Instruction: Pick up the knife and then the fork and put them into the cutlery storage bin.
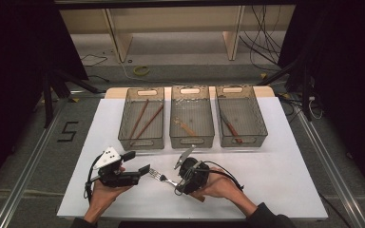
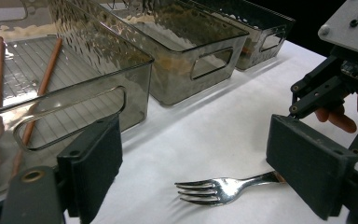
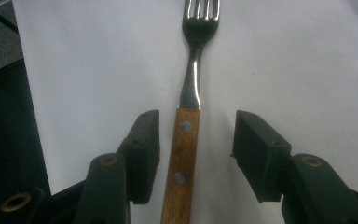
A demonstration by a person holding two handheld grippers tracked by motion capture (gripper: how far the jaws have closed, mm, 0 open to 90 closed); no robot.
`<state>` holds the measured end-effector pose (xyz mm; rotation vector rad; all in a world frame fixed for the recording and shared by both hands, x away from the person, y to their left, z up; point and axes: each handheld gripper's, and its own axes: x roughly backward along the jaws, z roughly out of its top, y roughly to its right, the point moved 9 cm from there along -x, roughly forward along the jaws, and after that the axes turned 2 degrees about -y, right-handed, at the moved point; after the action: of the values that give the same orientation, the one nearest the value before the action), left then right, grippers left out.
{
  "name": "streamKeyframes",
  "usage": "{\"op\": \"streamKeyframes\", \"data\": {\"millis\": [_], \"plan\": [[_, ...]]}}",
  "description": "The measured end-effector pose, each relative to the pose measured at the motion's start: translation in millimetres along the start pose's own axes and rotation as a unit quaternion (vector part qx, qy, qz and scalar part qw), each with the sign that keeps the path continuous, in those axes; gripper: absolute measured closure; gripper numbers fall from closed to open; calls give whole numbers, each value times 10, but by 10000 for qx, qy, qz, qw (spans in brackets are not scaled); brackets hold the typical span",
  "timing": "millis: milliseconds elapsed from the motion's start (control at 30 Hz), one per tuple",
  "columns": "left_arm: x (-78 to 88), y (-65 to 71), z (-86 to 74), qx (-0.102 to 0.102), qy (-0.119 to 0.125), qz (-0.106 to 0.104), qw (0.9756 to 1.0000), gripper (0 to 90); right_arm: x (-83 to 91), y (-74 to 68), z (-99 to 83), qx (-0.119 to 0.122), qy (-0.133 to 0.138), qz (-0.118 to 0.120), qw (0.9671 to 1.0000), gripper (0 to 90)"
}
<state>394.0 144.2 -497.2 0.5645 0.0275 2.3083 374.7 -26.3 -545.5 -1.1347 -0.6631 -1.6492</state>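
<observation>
A fork [image 1: 159, 176] with a wooden handle lies flat on the white table top, tines pointing left. My right gripper [image 1: 176, 180] is down over its handle. In the right gripper view the fork's handle [image 3: 182, 154] lies between the two jaws of the right gripper [image 3: 196, 126], with a gap on each side and no pad touching it. My left gripper [image 1: 138, 162] is held just left of the tines, open with nothing between its jaws. In the left gripper view the fork [image 2: 214, 189] lies ahead of the left gripper [image 2: 196, 140].
Three translucent grey bins stand in a row behind: the left bin [image 1: 141, 142] holds two brown chopsticks [image 1: 142, 119], the middle bin [image 1: 192, 141] a wooden-handled utensil, the right bin [image 1: 243, 140] a reddish-handled one. The table edge lies near the person's forearms.
</observation>
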Motion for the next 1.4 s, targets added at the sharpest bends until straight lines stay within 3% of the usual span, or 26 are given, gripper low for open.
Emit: {"op": "streamKeyframes", "data": {"millis": [800,1167,1400], "plan": [[-2,1,-1,-11,0,-2,10000,177,-67,-11,-49,354,-275,-256,9987,663],[-7,9,-6,4,-10,-7,10000,177,-70,13,-47,381,-368,-384,9979,759],[-7,9,-4,-2,-3,-5,10000,177,-70,18,-42,317,-379,-393,9980,773]]}}
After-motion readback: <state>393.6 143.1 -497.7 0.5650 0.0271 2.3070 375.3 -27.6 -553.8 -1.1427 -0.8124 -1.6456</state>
